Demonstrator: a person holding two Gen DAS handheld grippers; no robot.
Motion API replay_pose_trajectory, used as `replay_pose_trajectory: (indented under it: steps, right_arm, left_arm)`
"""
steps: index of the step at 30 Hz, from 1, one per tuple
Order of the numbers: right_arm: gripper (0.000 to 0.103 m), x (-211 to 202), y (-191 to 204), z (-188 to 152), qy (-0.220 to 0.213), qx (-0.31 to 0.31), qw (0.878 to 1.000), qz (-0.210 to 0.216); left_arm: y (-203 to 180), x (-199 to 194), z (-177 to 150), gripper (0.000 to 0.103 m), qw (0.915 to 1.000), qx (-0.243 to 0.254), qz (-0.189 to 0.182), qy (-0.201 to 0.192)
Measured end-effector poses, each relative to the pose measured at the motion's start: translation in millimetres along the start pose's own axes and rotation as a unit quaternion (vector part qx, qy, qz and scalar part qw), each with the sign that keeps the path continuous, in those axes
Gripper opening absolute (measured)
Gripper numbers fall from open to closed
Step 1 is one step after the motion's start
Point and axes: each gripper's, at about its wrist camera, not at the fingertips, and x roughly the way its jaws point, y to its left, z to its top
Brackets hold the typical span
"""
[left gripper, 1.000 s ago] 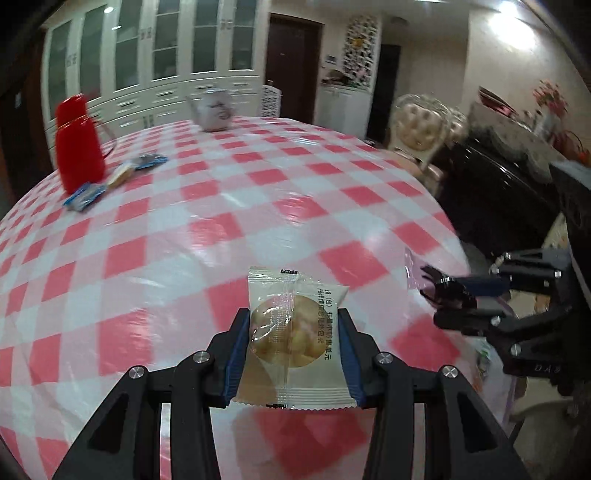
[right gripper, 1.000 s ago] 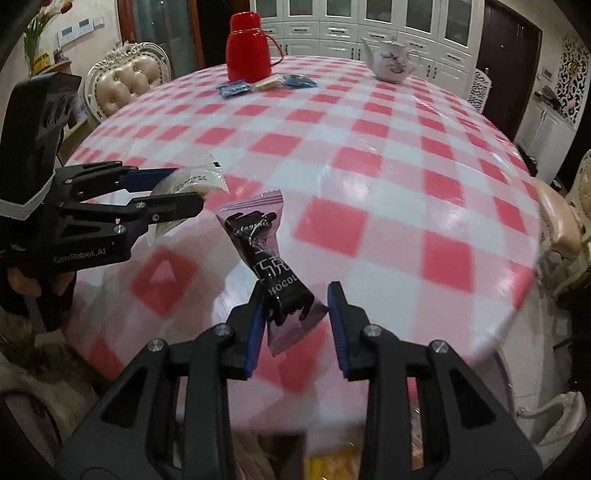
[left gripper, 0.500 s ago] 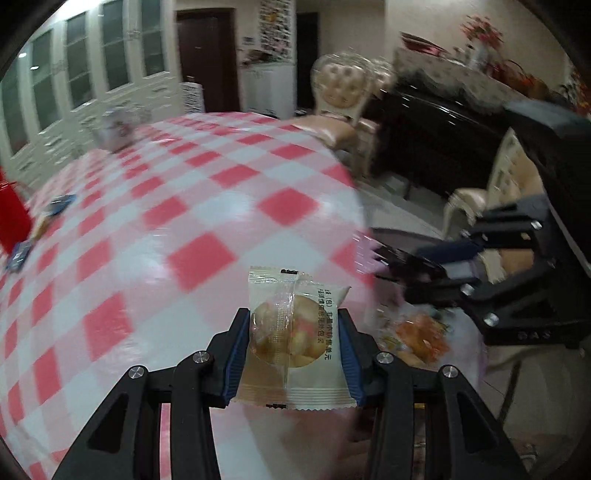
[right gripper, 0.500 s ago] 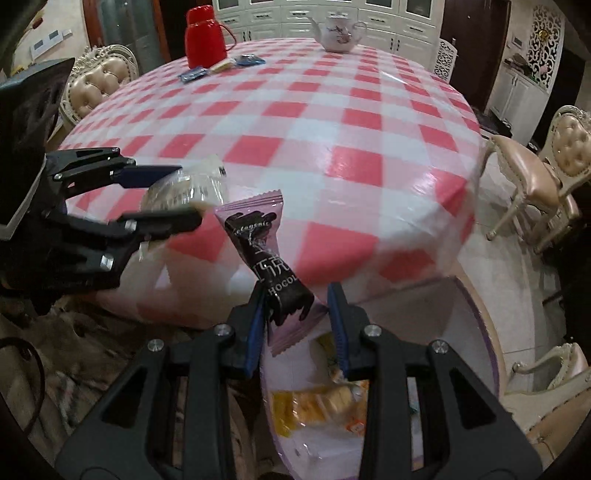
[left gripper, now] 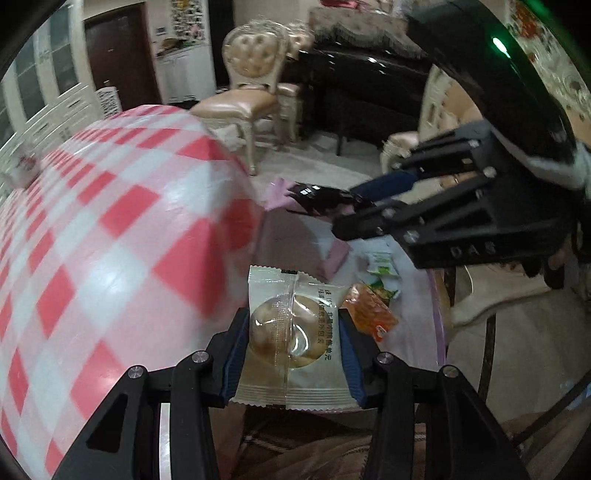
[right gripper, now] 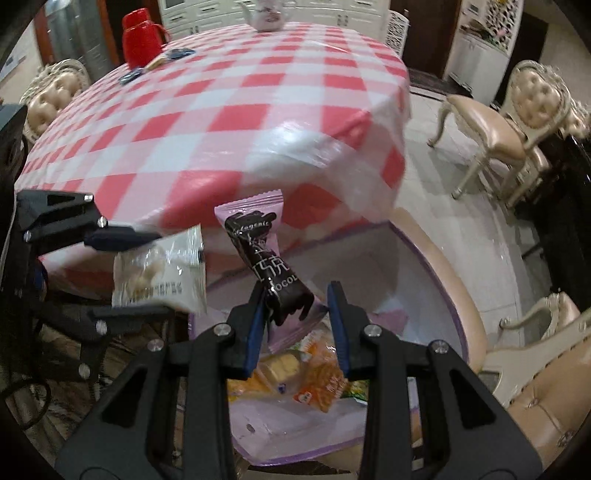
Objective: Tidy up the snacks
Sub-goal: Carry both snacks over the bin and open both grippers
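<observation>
Left gripper (left gripper: 293, 345) clamped on a pastry pack (left gripper: 291, 339) across its width, pads on both side edges; right gripper (right gripper: 295, 314) closed on the lower end of a chocolate bar (right gripper: 264, 258) in a pink-and-dark wrapper. Both carried in the air past the table (right gripper: 229, 110) edge, above a round lilac bin (right gripper: 436, 280) already holding orange and green packets (right gripper: 321, 376).

Probably light, both of them. Pastry likely soft and crumbly under thin, slick film — best pinched gently at the sealed edges or flat sides, not squeezed through the middle. Bar stiffer, yet held only by one end, so liable to swing or slide out; wrapper glossy, little friction. Low risk from a short drop into the bin onto other packets.

Table round, under a glossy red-and-white checked cloth, with a red jug (right gripper: 142, 38), a teapot (right gripper: 264, 14) and a few small packets (right gripper: 159, 64) at the far side. Tiled floor, cream upholstered chairs (right gripper: 495, 129), white cabinets behind — dim, warm light.
</observation>
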Motion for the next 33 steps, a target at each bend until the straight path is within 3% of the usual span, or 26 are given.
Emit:
replay_pose_trajectory:
  steps: [6,13,28,32,33]
  right_arm:
    - [0.036,8,-23,-11,0.015,0.028,0.999,-0.008]
    - [0.036,30,-42,-26,0.061,0.05,0.996,-0.03]
    - [0.036,40,-58,-38,0.095,0.071,0.991,-0.066]
    - [0.037,45,-61,-41,0.109,0.08,0.988,-0.07]
    - [0.038,47,-62,-42,0.116,0.081,0.987,-0.071]
  left_arm:
    - [-13,22,6,0.047,0.9993,0.02,-0.023,0.022]
    - [-19,50,7,0.047,0.9965,0.025,-0.057,0.056]
    - [-35,80,11,0.047,0.9915,0.028,-0.087,0.092]
    - [-34,83,12,0.053,0.9926,0.013,-0.082,0.089]
    - [-33,81,14,0.059,0.9931,0.015,-0.078,0.086]
